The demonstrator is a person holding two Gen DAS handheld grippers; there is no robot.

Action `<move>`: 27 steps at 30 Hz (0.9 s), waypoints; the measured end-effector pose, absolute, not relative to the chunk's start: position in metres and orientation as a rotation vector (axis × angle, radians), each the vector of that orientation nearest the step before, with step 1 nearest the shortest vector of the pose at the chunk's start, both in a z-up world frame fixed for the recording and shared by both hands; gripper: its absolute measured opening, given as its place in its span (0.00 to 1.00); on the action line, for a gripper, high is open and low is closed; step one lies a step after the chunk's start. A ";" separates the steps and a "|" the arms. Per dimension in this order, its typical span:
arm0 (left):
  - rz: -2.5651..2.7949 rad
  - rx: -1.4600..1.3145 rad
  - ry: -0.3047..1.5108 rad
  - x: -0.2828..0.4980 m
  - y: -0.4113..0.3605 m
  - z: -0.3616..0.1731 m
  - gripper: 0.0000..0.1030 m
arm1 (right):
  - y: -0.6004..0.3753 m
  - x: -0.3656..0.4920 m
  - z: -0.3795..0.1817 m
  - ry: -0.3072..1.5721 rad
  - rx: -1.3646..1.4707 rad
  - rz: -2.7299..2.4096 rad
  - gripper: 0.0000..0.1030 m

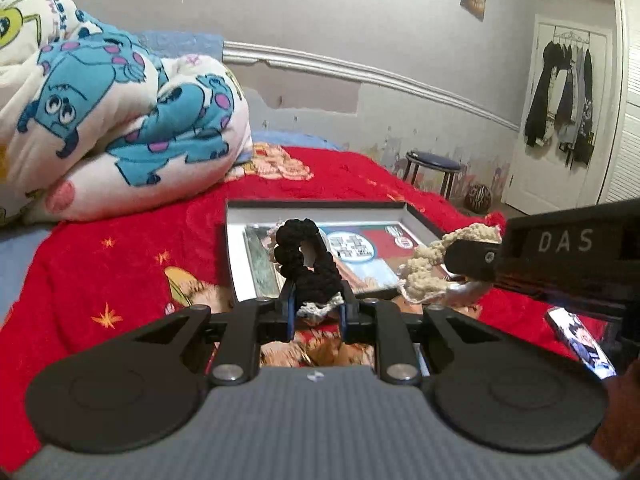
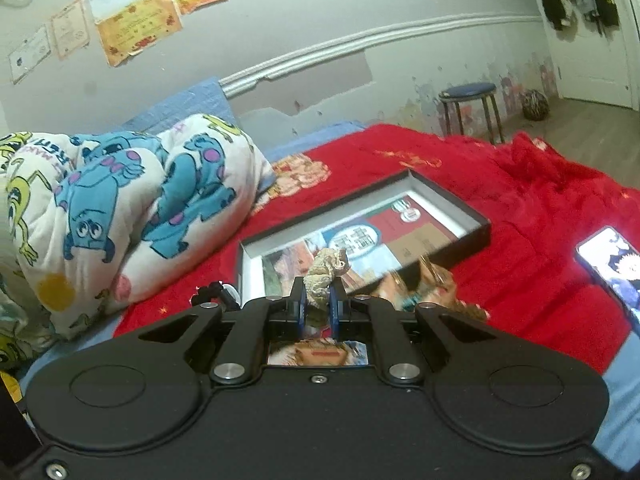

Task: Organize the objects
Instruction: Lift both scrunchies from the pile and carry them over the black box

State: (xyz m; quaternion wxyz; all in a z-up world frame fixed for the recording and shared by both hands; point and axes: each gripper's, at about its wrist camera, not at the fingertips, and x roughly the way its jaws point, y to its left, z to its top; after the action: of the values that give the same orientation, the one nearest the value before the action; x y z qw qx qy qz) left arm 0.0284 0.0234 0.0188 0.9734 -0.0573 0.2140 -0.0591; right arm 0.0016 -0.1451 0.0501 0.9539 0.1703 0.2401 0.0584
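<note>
- The lower end of the black crocheted piece (image 1: pixel 306 268) is hidden between the left gripper (image 1: pixel 316 308) fingers.
- The beige crocheted piece (image 2: pixel 326 276) is partly covered by the right gripper (image 2: pixel 319 300) fingers.
- The phone (image 1: pixel 582 340) is cut short by the right gripper's body in the left view.
- The print on the papers in the shallow box (image 2: pixel 460 196) is too blurred to be read.
- The rumpled quilt (image 1: pixel 100 120) is cut off at the left edge.

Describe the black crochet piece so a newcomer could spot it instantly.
Start at the red blanket on the bed, then find the shallow black box lying open on it. In front of that box the left gripper is shut on the black crochet piece. It is black with a white edge; the cream crochet piece beside it is pale.
</note>
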 end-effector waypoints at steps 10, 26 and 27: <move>-0.093 -0.118 0.308 0.038 0.036 0.063 0.23 | -0.150 0.011 0.099 0.411 0.472 0.168 0.11; -0.111 -0.159 0.178 0.080 0.029 0.107 0.24 | -0.181 0.064 0.141 0.325 0.537 0.228 0.11; -0.112 -0.162 0.176 0.084 0.028 0.107 0.24 | -0.181 0.069 0.139 0.328 0.537 0.234 0.11</move>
State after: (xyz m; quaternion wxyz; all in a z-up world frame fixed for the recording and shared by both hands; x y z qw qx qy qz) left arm 0.0843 0.0282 0.1065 0.9913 -0.0810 0.0876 -0.0559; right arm 0.0691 -0.1813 0.1394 0.9442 0.2636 0.1608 0.1150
